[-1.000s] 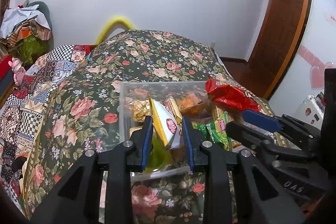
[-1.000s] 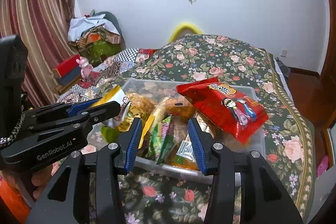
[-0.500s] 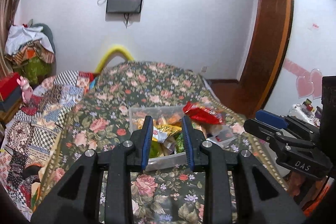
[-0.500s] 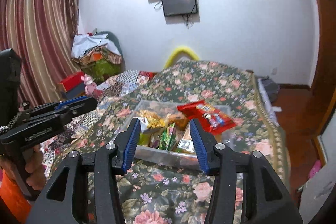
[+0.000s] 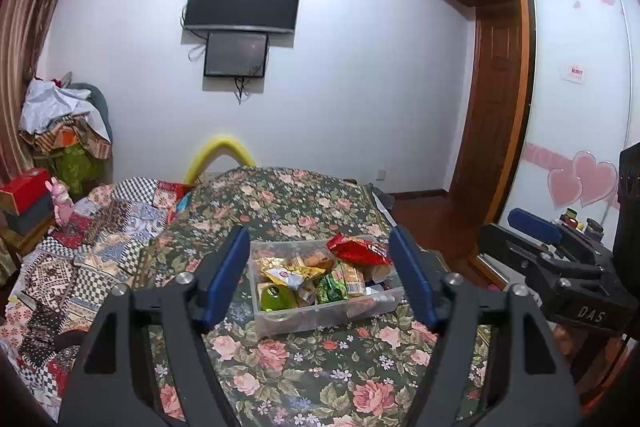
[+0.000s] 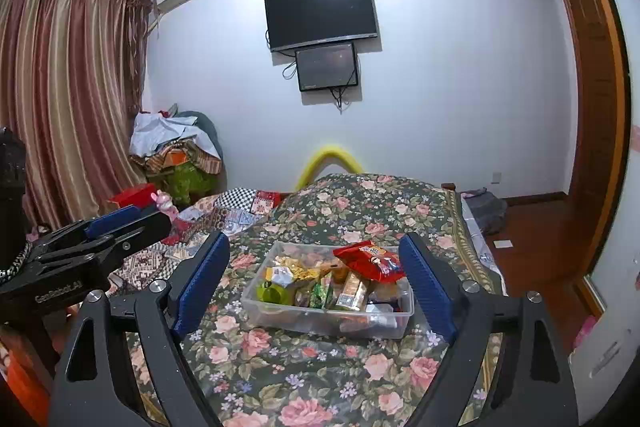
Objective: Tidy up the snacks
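Note:
A clear plastic bin (image 5: 320, 317) full of snack packets sits on the floral bedspread (image 5: 312, 367); it also shows in the right wrist view (image 6: 320, 325). A red chip bag (image 5: 358, 251) lies across its far right corner, and shows in the right wrist view (image 6: 374, 261). A yellow-white packet (image 5: 286, 273) and a green packet (image 5: 278, 297) lie at the bin's left. My left gripper (image 5: 320, 279) is open and empty, held back from the bin. My right gripper (image 6: 316, 283) is open and empty too, also back from the bin.
A patchwork quilt (image 5: 92, 251) covers the bed's left side. A red box (image 5: 24, 187) and piled clothes (image 5: 60, 123) stand at the left wall. A wooden wardrobe (image 5: 496, 107) and bare floor lie to the right. A TV (image 5: 242, 5) hangs on the far wall.
The left gripper let go of the yellow-white packet in the bin. Both grippers pulled back and up from the bin and opened wide.

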Action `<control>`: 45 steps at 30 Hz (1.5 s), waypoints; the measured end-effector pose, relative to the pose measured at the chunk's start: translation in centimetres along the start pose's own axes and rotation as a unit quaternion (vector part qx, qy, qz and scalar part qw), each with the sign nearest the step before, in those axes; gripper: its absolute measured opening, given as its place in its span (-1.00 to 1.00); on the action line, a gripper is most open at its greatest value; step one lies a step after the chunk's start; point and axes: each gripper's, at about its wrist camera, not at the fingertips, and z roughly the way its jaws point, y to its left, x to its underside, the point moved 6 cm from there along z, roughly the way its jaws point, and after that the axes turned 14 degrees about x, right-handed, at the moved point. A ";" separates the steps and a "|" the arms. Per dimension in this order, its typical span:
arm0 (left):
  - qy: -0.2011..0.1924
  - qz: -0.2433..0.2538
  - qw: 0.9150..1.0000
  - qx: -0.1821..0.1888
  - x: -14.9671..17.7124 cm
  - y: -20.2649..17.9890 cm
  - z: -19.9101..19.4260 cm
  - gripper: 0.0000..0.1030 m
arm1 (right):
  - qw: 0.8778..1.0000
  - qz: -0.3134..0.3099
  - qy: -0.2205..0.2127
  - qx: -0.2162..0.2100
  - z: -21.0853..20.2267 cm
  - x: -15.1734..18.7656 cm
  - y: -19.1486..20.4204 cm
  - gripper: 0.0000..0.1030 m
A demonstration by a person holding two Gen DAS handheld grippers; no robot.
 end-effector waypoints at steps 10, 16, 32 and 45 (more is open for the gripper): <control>-0.016 0.014 1.000 -0.023 0.3 -0.6 -1.4 0.91 | 1.000 -0.004 -0.012 0.025 -0.9 0.5 0.0 0.87; -0.026 0.019 0.999 -0.033 0.3 -0.6 -1.8 0.99 | 0.999 -0.002 -0.012 0.035 -1.5 0.9 -0.2 0.91; -0.018 0.021 0.999 -0.033 1.2 -0.9 -1.7 1.00 | 0.999 -0.003 -0.021 0.045 -1.9 1.0 -0.2 1.00; -0.019 0.025 0.999 -0.035 1.1 -0.8 -1.9 1.00 | 0.998 -0.010 -0.025 0.056 -2.1 0.9 -0.2 1.00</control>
